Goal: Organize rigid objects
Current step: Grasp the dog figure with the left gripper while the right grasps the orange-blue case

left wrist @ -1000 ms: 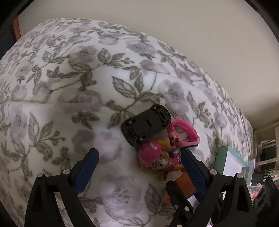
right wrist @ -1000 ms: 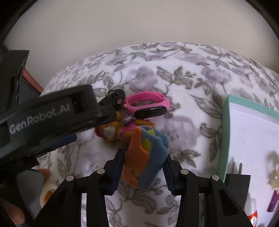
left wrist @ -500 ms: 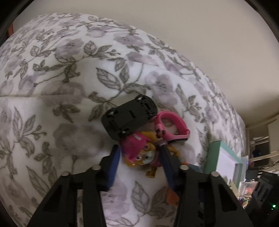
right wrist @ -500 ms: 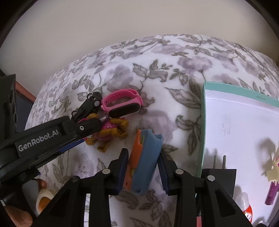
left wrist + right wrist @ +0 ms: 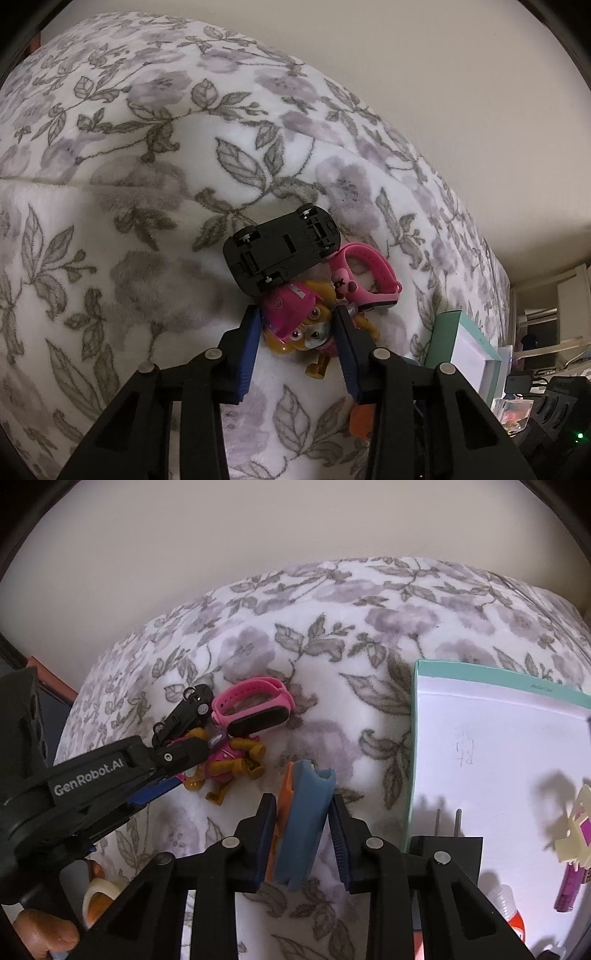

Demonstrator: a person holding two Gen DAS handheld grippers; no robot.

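A pink and tan pup figure (image 5: 291, 321) lies on the floral blanket (image 5: 147, 184) against an upturned black toy car (image 5: 284, 251) and a pink wristband (image 5: 369, 280). My left gripper (image 5: 296, 313) straddles the figure's head; its jaws are closing and both pads touch it. The right wrist view shows that gripper (image 5: 184, 770) over the figure (image 5: 229, 760), next to the car (image 5: 186, 712) and wristband (image 5: 255, 705). My right gripper (image 5: 301, 799) is closing on a blue and orange toy (image 5: 306, 819), pads against both sides, just right of the pile.
A teal-rimmed white box (image 5: 415, 738) lies at the right, holding a black plug (image 5: 447, 845), a cream piece (image 5: 576, 830) and a purple item (image 5: 569, 890). A hand (image 5: 48, 930) shows at the lower left. A plain wall rises behind the bed.
The left jaws have gone from wide open beside the pup figure to tight around its head. The right gripper has carried the blue and orange toy rightward toward the box, squeezing it narrower.
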